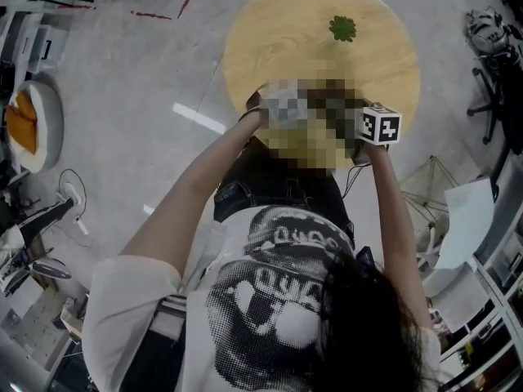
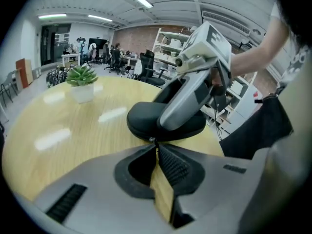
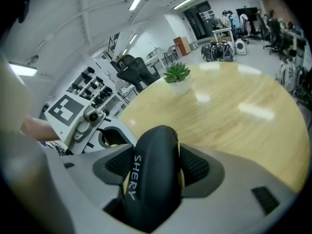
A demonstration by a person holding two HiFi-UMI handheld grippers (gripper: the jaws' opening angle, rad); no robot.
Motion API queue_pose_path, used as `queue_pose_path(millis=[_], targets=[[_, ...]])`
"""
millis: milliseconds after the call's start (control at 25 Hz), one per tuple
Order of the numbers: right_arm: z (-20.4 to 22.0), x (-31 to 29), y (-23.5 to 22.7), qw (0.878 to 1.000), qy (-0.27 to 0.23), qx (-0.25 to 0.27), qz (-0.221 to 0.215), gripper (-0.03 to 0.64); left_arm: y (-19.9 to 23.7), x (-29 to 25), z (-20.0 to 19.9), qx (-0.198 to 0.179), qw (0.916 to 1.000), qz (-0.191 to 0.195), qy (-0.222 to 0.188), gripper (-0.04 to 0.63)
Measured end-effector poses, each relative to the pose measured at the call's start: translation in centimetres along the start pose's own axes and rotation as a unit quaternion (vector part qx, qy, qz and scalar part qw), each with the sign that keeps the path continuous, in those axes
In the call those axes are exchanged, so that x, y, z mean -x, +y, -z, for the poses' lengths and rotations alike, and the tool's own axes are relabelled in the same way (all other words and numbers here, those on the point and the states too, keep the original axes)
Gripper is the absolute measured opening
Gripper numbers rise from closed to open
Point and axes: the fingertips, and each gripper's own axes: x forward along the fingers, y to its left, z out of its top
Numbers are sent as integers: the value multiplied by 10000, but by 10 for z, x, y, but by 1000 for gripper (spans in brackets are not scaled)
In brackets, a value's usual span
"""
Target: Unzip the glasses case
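Note:
The black glasses case (image 2: 146, 121) lies at the near edge of the round wooden table (image 2: 58, 130). My right gripper (image 3: 155, 165) is shut on the case (image 3: 151, 179), its ribbed pads (image 3: 196, 166) pressing both sides; the case stands on edge between them. My left gripper (image 2: 156, 144) has its tips closed together on the small zipper pull (image 2: 152, 140) at the case's near rim. In the left gripper view the right gripper's grey body (image 2: 190, 94) reaches across the case. In the head view a mosaic patch hides the case; only the right marker cube (image 1: 381, 125) shows.
A small potted plant (image 2: 82, 82) stands toward the far side of the table (image 1: 319, 23). Shelving (image 2: 170, 43) and office chairs (image 2: 146, 65) stand beyond it. The person's legs and dark shorts (image 1: 270, 178) are against the table's near edge.

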Motion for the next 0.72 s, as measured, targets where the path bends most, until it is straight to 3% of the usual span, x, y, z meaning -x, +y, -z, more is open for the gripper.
queue_pose_path(millis=[240,400,560,720], targets=[[-5,-1,-1,9957,-490,-785,-99,296,3,7,-2,178,9998,-50,-79,25],[-14,-8,8,9968,-790,-132,20,295,5,14,3,776,9967,145,-164,25],[-17,-19,14,9960,-884,-103,-10,295,6,18,14,1200,9924,211,-151,23],[-21,-21,16,9942,-1054,-189,-65,295,4,23,14,2017,9769,551,-435,21]])
